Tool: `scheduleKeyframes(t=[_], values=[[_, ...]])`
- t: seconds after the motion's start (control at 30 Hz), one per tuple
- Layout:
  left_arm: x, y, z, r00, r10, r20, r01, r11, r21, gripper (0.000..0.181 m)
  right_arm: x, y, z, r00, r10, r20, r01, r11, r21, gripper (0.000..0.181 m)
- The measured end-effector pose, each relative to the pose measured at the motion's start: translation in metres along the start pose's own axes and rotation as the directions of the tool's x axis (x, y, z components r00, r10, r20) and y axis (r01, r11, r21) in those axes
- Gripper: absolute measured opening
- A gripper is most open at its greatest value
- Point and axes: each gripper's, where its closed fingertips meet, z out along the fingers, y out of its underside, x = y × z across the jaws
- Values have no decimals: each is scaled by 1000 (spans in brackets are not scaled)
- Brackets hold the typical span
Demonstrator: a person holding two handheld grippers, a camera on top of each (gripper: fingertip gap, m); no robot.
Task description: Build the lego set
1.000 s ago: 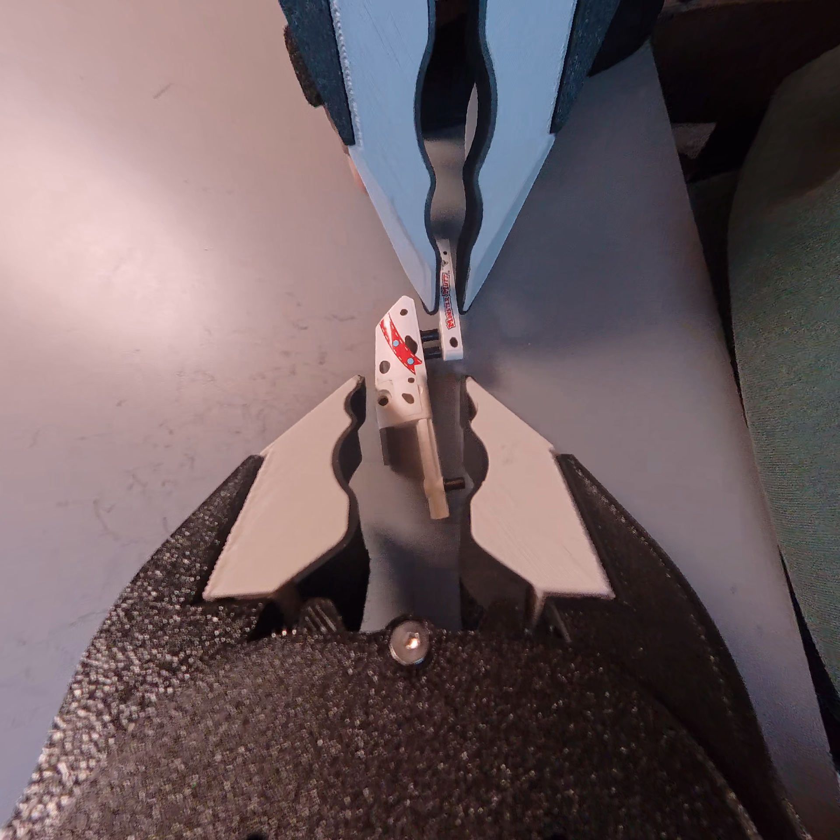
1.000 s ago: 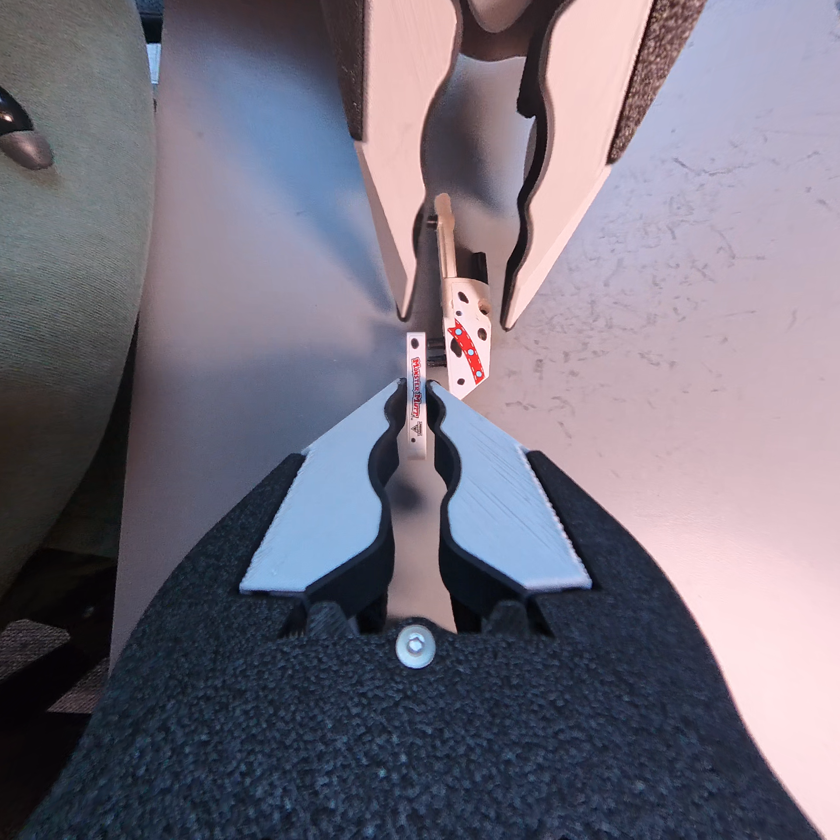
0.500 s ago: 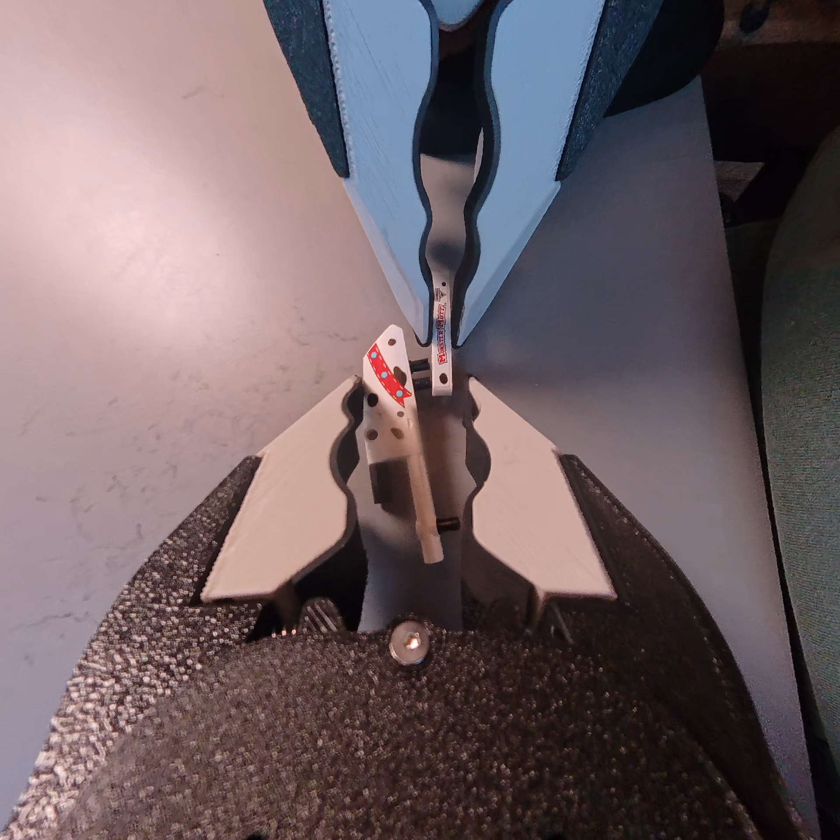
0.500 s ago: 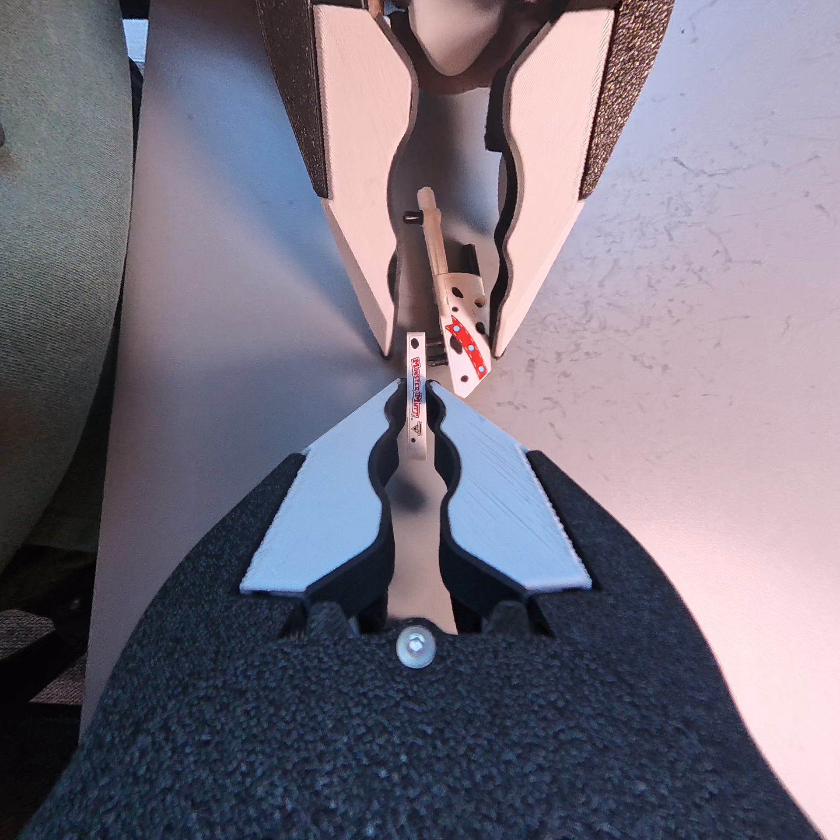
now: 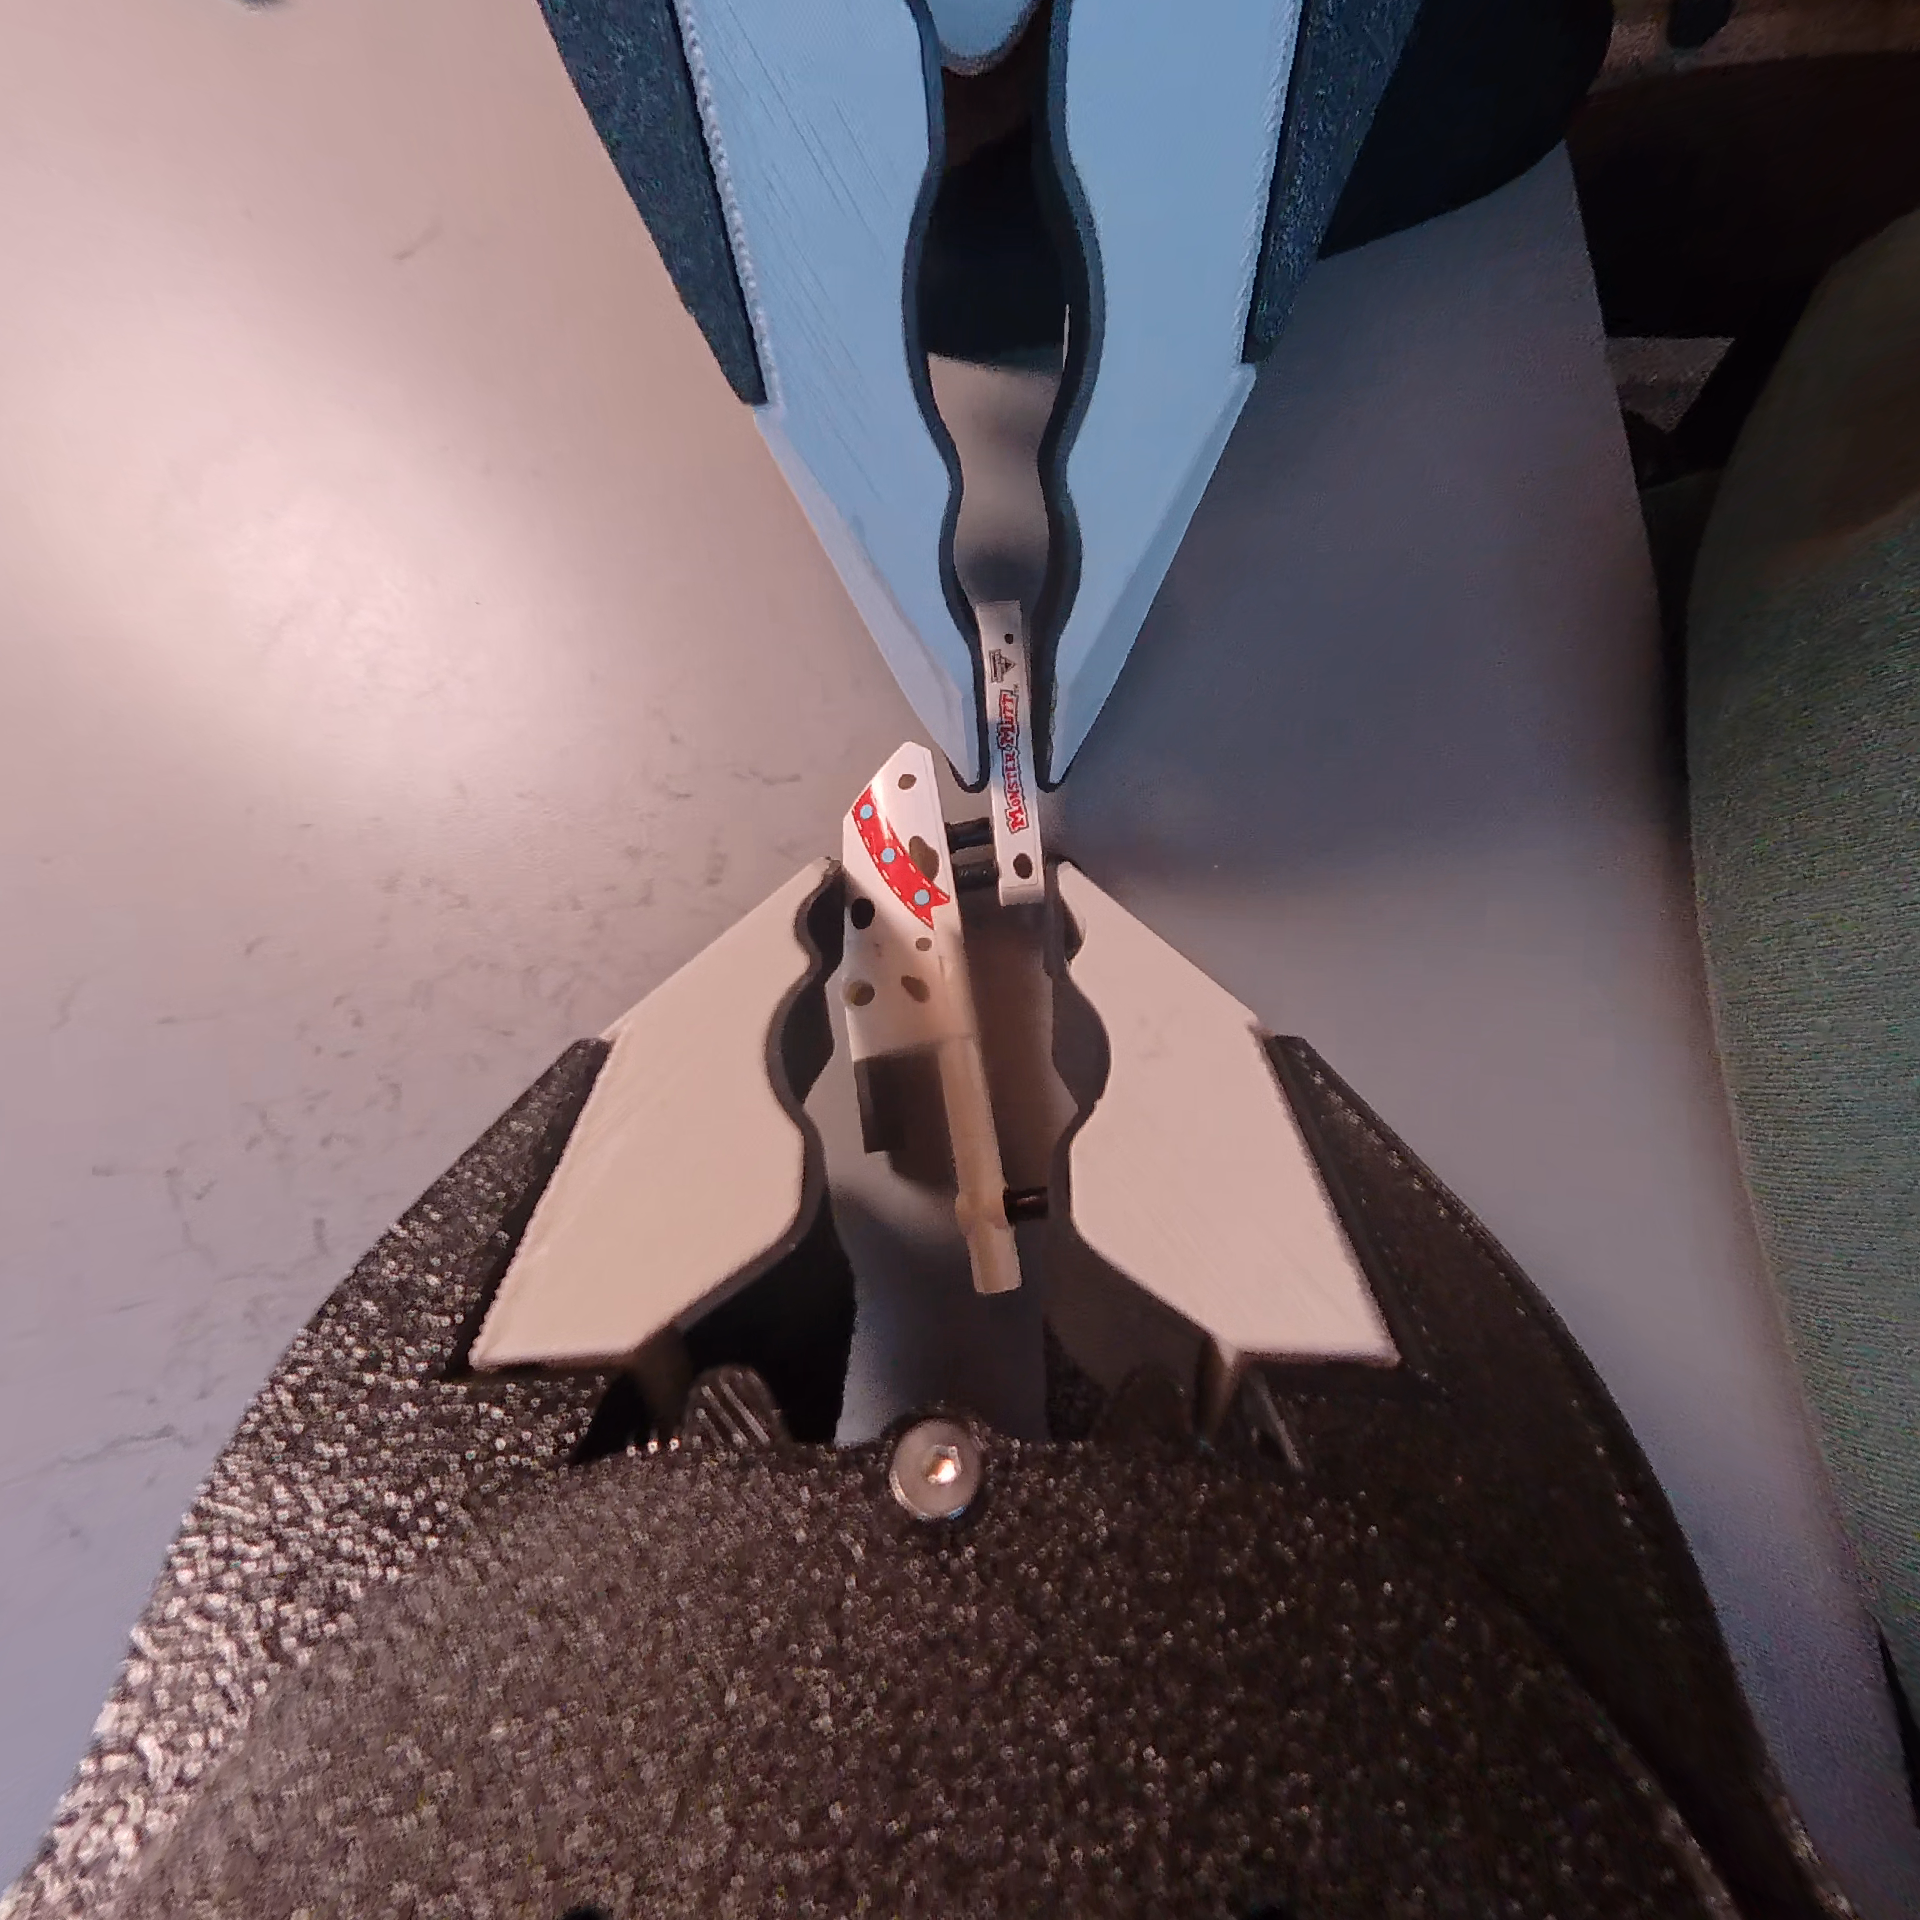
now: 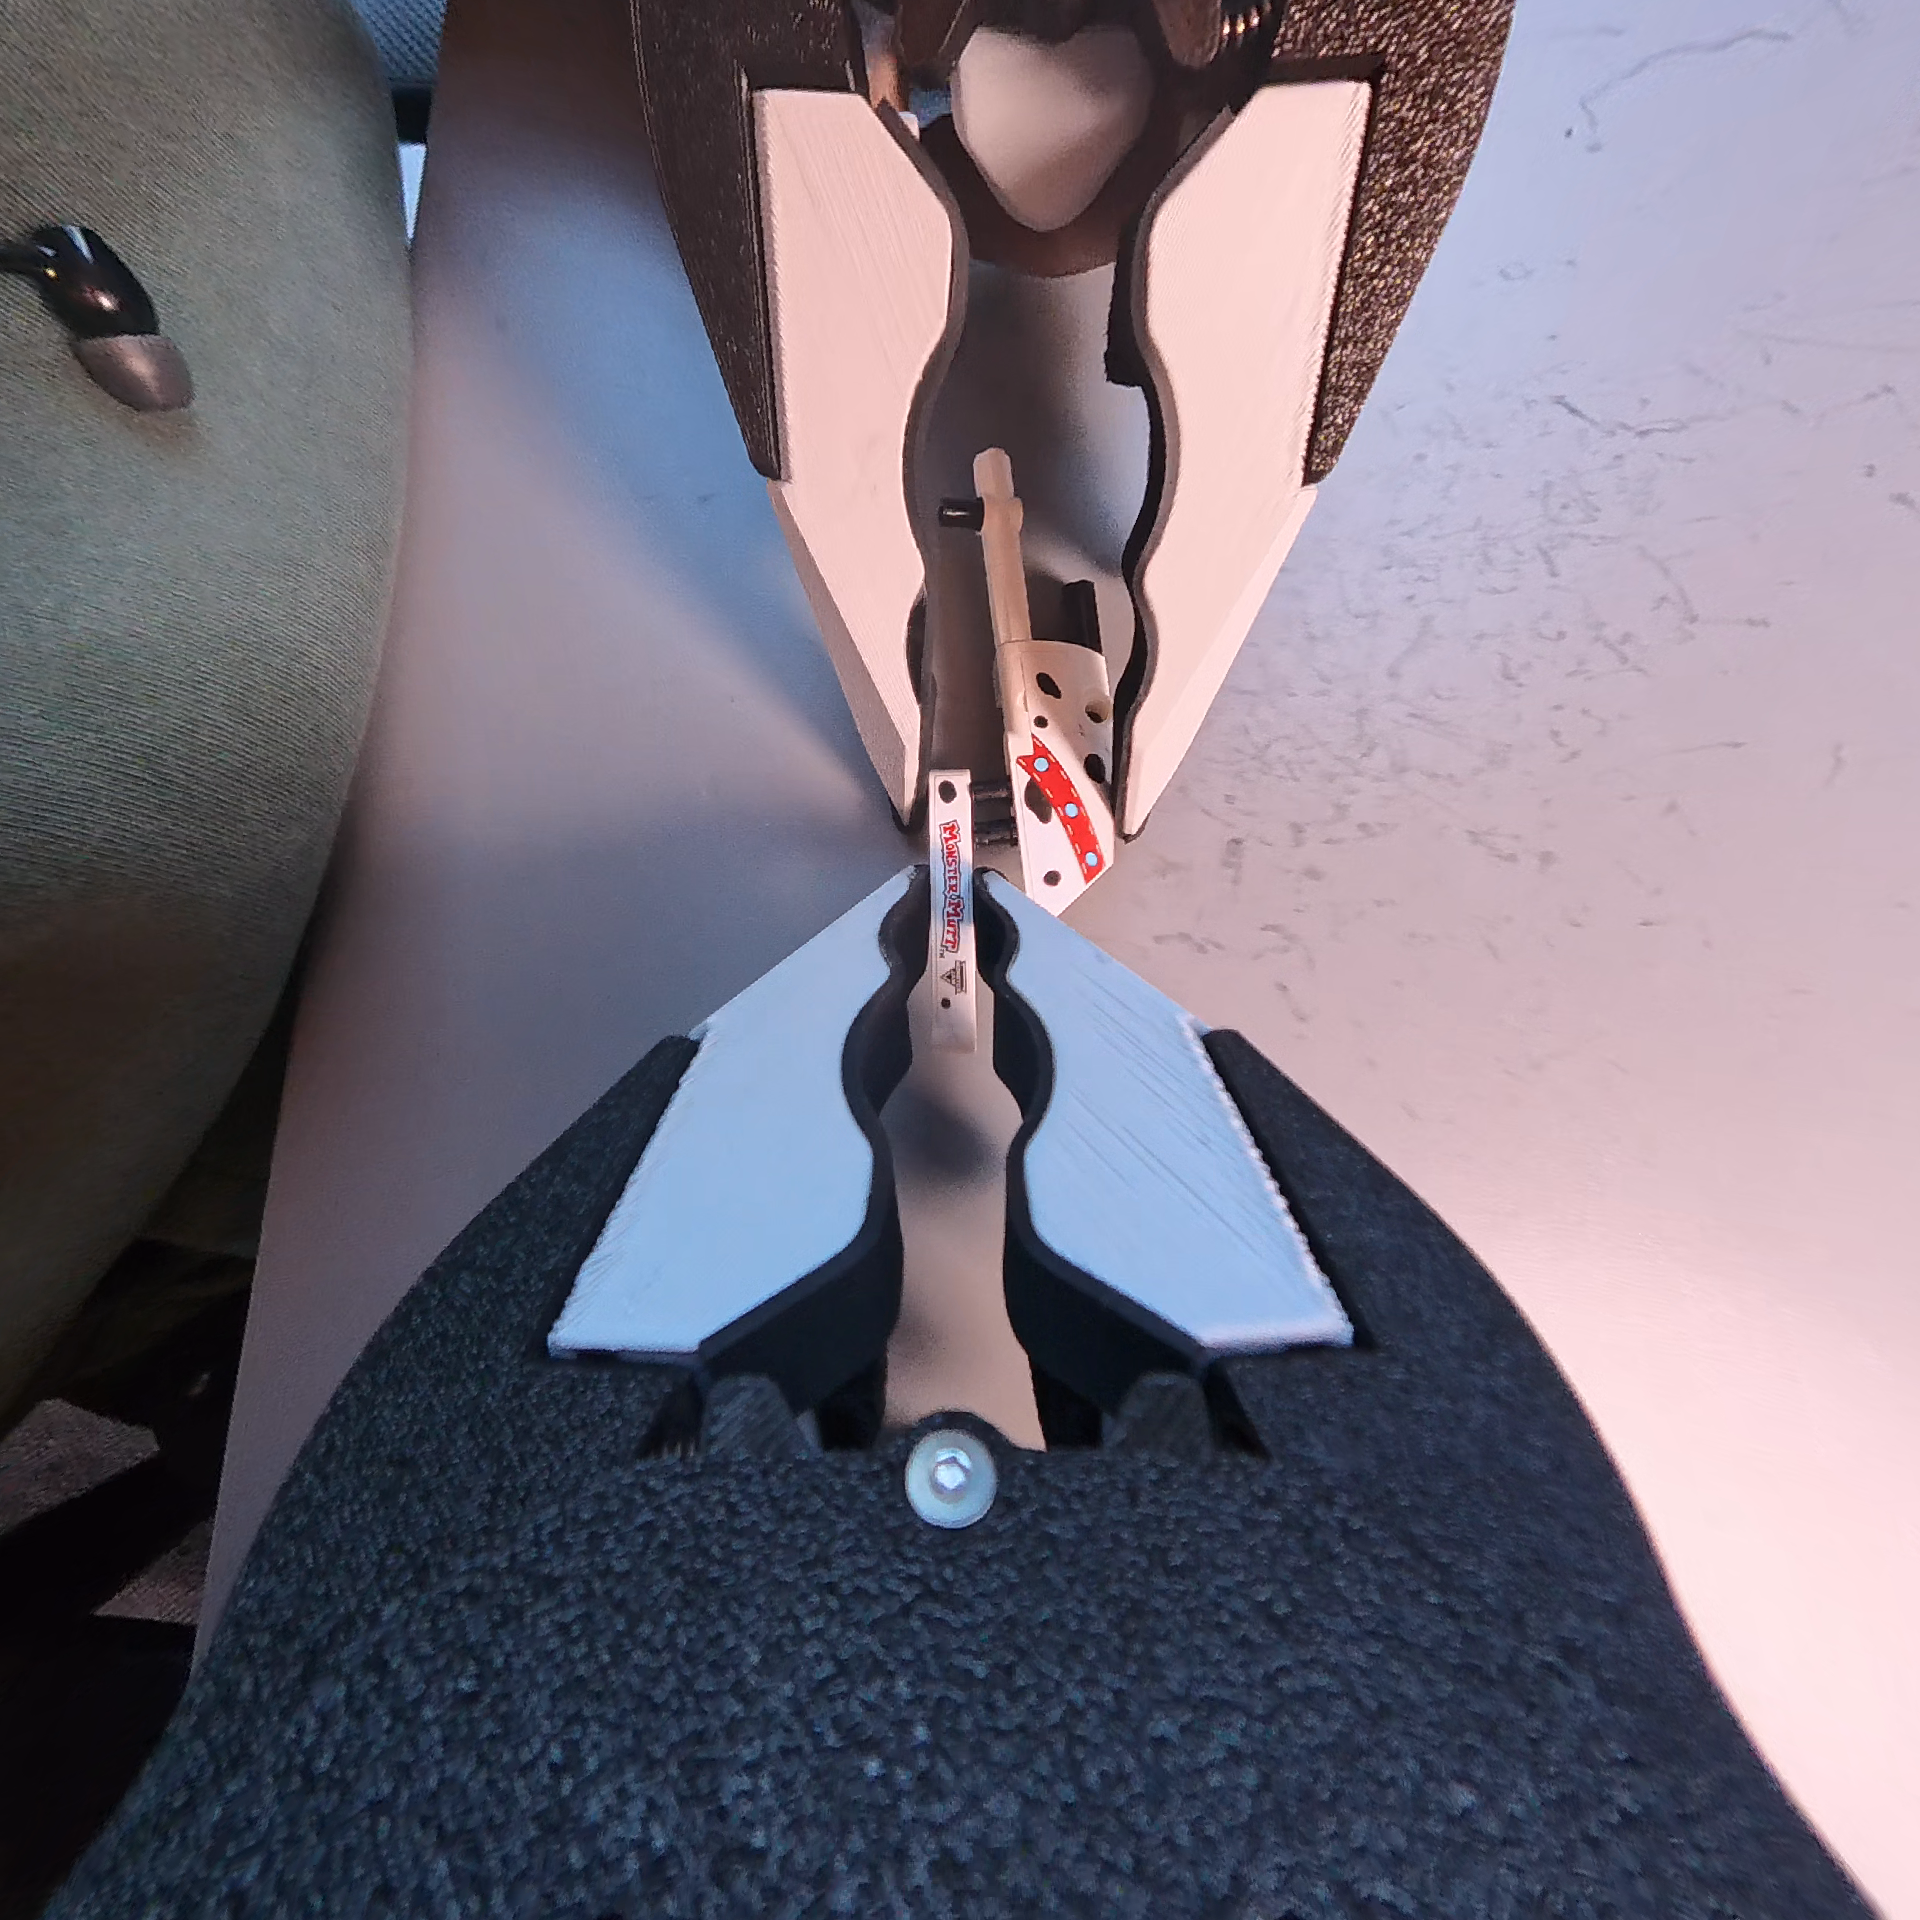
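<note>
My right gripper point(image 6: 948, 878) is shut on a thin white lego strip point(image 6: 954, 914) with a printed sticker. Two black pins point(image 5: 971, 847) join the strip to a white spotted panel with a red banner point(image 5: 899, 904). A beige axle point(image 5: 982, 1174) runs back from the panel. The panel and axle lie between the fingers of my left gripper point(image 5: 945, 868), which stands open around them. A black pin on the axle point(image 5: 1027, 1202) reaches the right finger. The right gripper point(image 5: 1008, 779) points at me from above in the left wrist view. The left gripper point(image 6: 1016, 826) faces me in the right wrist view.
Everything is held over a grey scuffed table point(image 5: 312, 623). Its edge runs close by on the right in the left wrist view. Beyond it is green-grey upholstery point(image 5: 1818, 935), also in the right wrist view point(image 6: 187, 727), with a small black and grey object point(image 6: 114, 322) on it. Less than 4 cm separates the two grippers' tips.
Over the last second the two grippers came closer, and the panel and axle slid deeper between my left fingers. The right gripper has kept its grip on the strip.
</note>
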Motion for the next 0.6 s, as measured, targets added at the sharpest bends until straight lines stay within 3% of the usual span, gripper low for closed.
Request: scheduleKeyframes(t=[0.6], values=[[3, 0, 0, 999, -27, -32, 28, 999, 20, 46, -2, -3, -5, 998, -6, 68, 3, 999, 53, 7]])
